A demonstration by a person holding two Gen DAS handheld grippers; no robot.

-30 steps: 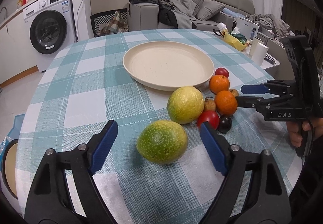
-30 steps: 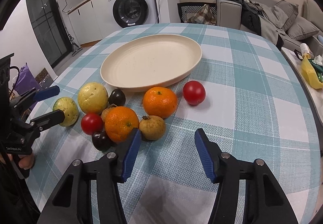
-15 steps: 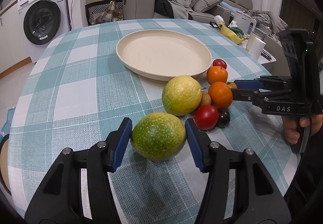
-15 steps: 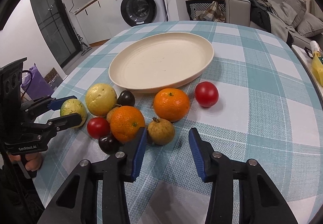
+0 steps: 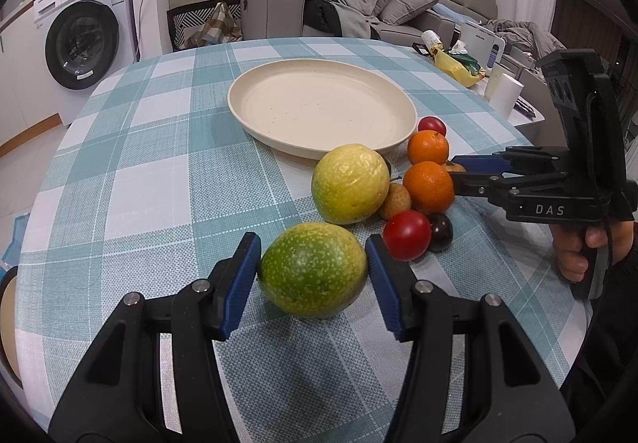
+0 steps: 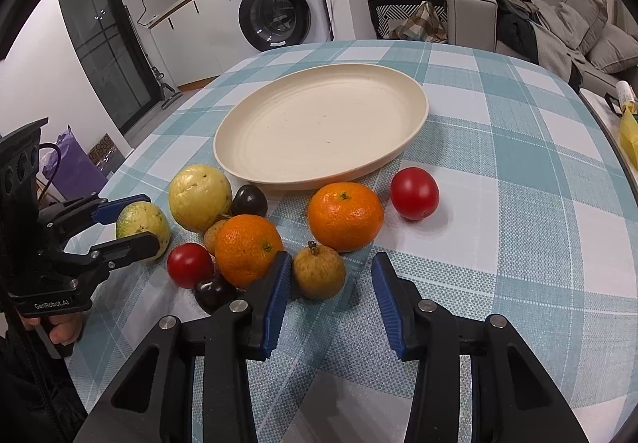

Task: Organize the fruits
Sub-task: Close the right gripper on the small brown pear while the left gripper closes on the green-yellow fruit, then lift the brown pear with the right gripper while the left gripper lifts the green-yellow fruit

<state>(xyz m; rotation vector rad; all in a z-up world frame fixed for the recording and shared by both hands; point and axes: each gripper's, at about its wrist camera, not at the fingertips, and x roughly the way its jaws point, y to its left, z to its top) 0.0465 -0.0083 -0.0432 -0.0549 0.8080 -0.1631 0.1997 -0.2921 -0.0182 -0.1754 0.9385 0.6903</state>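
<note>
Left claw of mine has just been closing and now clamps the green fruit by both blue pads; the fruit sits on the counter, on my side of the cream plate. Between it and the plate lies the yellow fruit, with a red tomato, a dark plum and two oranges crowding just beside. Only the right wrist view shows the brown fruit between the pads of my right claw: the near orange touches the left pad, the jaws have just narrowed, yet a gap remains on the right, so nothing is gripped.
</note>
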